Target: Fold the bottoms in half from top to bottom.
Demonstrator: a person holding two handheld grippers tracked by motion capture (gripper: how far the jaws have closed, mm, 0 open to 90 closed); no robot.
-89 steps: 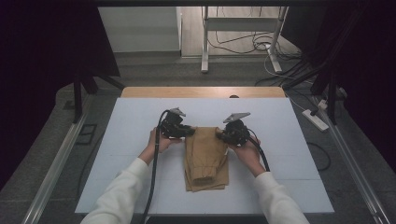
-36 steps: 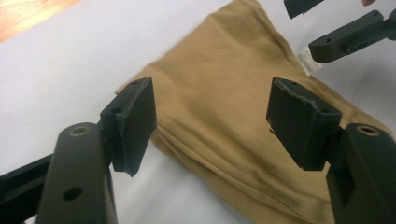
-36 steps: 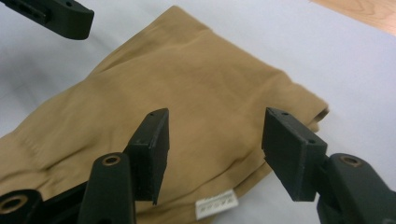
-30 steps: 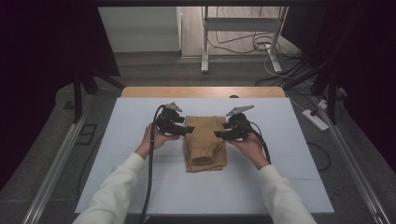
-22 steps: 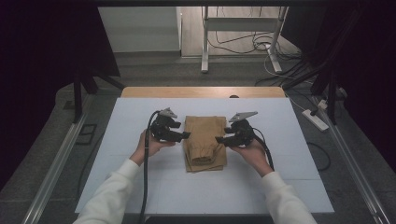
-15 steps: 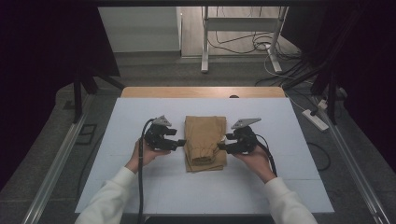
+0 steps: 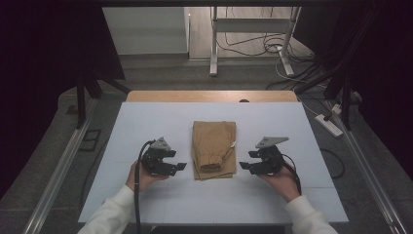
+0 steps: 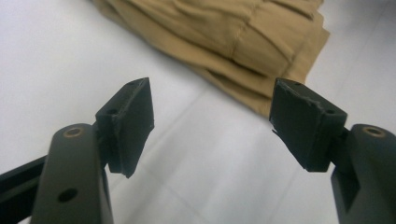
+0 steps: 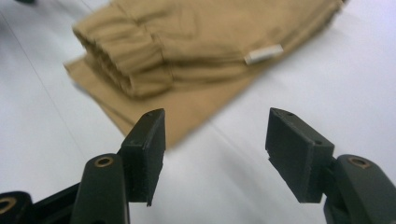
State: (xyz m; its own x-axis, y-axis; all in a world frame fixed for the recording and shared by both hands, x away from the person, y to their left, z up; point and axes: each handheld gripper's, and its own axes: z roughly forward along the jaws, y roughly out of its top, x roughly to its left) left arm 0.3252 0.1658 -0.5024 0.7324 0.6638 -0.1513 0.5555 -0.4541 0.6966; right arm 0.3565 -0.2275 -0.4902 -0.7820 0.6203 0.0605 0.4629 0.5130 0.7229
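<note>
The left gripper [image 7: 179,166] rests on the white table [image 7: 146,122], jaws spread and empty; the folded tan trousers [image 7: 214,148] lie mid-table, soft, light and floppy, best pinched at layered edges; the right gripper [image 7: 245,165] likewise gapes

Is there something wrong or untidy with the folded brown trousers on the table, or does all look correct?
Nothing stands out much. The folded trousers lie flat between the left gripper and the right gripper, both open and apart from the cloth. One small flaw: a lower layer sticks out unevenly at the near edge, under the elastic cuff.
</note>
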